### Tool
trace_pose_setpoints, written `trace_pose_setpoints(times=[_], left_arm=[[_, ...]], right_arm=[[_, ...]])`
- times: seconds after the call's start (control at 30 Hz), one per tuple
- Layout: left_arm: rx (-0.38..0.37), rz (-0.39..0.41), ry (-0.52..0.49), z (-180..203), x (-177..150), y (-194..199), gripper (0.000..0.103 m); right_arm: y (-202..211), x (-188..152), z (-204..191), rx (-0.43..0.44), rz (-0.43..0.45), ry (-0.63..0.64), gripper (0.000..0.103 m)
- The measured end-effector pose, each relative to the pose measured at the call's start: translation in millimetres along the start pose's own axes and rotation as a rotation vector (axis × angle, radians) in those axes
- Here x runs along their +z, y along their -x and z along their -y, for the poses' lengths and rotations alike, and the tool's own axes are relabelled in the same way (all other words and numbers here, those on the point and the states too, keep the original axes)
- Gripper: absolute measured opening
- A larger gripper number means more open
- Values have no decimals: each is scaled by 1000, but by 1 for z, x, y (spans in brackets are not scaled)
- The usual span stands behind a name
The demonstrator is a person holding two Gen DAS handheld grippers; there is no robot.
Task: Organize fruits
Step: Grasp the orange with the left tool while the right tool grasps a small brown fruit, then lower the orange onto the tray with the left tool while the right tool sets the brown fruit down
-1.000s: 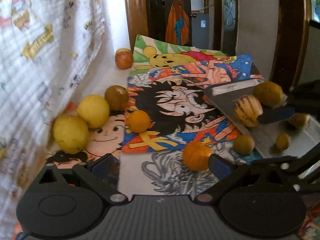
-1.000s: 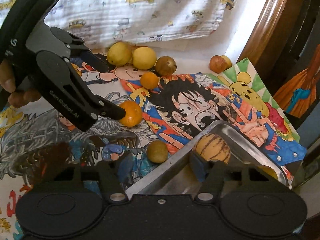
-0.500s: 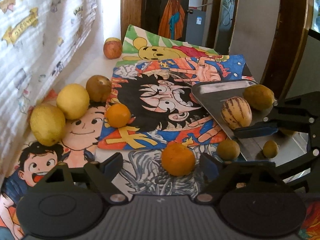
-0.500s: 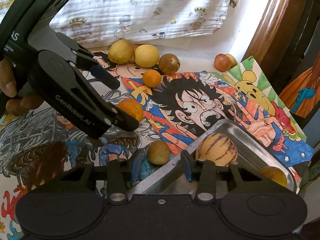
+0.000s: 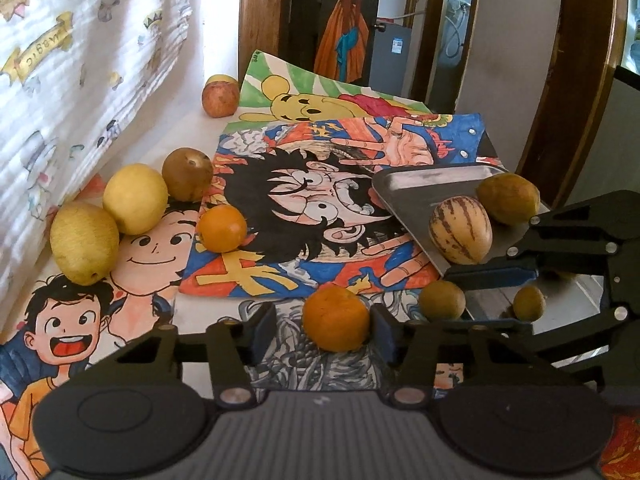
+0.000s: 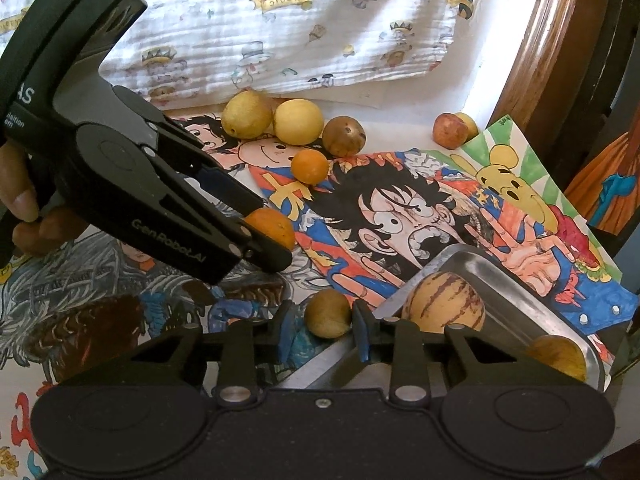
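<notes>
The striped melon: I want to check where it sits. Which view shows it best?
The left wrist view: the striped melon lies unobstructed in the metal tray. The right wrist view hides its lower part behind the right tongs.

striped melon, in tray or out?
In. The striped melon sits on the metal tray floor, inside its raised rim, beside a brown fruit.

Counted: two oranges [image 5: 335, 317] [image 5: 222, 228], two yellow lemons [image 5: 135, 198] [image 5: 84, 243], one red apple [image 5: 219, 96], one striped melon [image 5: 460, 229], four brownish fruits [image 5: 187, 174] [image 5: 441, 300] [image 5: 529, 303] [image 5: 508, 198], one steel tray [image 5: 416, 192], two claws [image 5: 316, 330] [image 6: 318, 332].
</notes>
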State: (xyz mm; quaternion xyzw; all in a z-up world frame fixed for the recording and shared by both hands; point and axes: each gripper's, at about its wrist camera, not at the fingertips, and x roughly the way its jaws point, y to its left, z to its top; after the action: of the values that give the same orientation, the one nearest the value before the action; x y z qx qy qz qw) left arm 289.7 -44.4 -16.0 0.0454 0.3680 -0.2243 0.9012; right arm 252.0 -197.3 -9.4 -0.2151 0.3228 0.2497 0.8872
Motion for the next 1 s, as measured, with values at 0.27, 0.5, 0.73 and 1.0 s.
trace_pose_setpoints(times=[0.27,0.5,0.73,1.0], left_arm=[[3,-2,17,7,-1,0,40],[8,4,115,2,-3,8,39],[51,3,185,5,-3,19,39],[74,37,286,12,-12,38,39]], right_arm=[[-2,0,0,-1,9,-9,32],[-1,-1,1,-12,20,-31,28],[4,-2,5,2,28,-105,28],[23,-6,10,-4,68,-191,28]])
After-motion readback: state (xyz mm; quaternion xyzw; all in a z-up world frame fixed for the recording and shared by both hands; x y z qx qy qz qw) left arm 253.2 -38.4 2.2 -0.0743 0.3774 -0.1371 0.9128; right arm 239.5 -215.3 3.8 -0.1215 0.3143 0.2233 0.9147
